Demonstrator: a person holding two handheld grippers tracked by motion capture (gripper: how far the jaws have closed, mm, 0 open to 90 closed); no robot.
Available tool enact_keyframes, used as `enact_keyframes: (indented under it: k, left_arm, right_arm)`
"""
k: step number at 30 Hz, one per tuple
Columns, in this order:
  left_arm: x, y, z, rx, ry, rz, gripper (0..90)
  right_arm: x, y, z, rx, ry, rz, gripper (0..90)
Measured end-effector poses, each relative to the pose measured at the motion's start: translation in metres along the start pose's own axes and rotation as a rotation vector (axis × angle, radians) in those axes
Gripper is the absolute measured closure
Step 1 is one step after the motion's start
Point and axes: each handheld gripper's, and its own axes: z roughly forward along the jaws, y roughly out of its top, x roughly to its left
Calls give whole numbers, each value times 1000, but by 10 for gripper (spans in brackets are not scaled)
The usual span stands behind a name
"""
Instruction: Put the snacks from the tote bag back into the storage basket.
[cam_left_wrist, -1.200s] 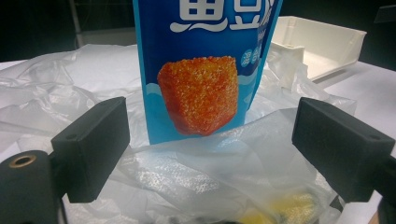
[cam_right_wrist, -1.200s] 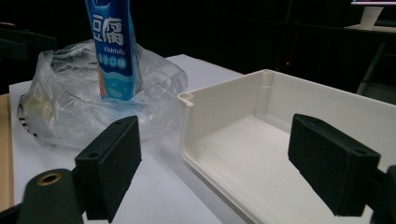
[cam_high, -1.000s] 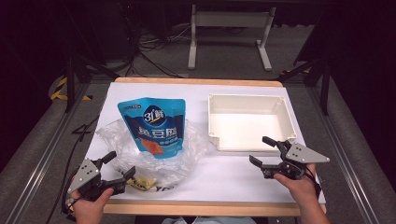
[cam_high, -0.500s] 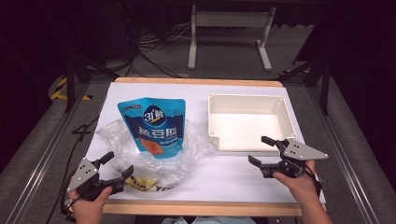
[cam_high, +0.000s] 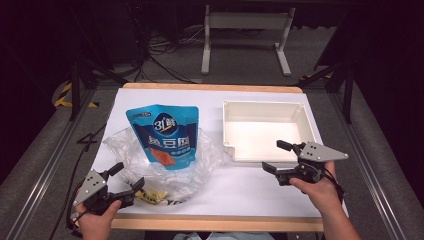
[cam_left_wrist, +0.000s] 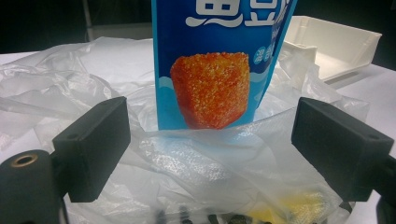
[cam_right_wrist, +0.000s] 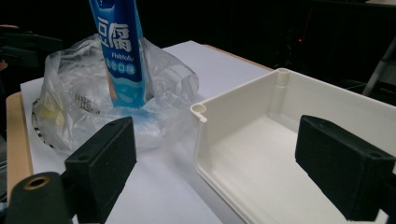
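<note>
A blue snack pouch with an orange picture stands upright inside a crumpled clear plastic bag on the white table. My left gripper is open at the bag's near left edge; in the left gripper view its jaws flank the bag with the pouch just beyond. My right gripper is open at the near edge of the white tray, touching nothing. The right gripper view looks across the tray toward the pouch and bag.
A yellow packet lies in the bag's near part, by the table's front wooden edge. The tray holds nothing. Dark floor, cables and a metal stand lie beyond the table's far edge.
Both grippers have stayed almost still; the right one has drifted slightly toward the tray's near edge. The pouch and bag have not moved.
</note>
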Motion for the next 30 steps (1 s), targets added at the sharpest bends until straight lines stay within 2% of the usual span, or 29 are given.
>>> enact_keyframes:
  k: [3,5,6,19,27,30]
  left_arm:
    - [0,0,0,-3,0,3,125]
    - [0,1,-1,3,0,5,125]
    - [0,1,-1,-6,1,4,125]
    - [0,0,0,-1,-2,9,124]
    - [0,0,0,-2,-3,10,123]
    - [0,0,0,-3,-4,11,123]
  right_arm:
    - [1,5,1,4,5,-1,126]
    - [0,10,3,27,19,22,118]
    - [0,12,3,11,23,23,120]
    - [5,32,8,-22,39,-25,119]
    - [10,42,23,-28,66,-54,116]
    - [13,49,32,-47,82,-59,124]
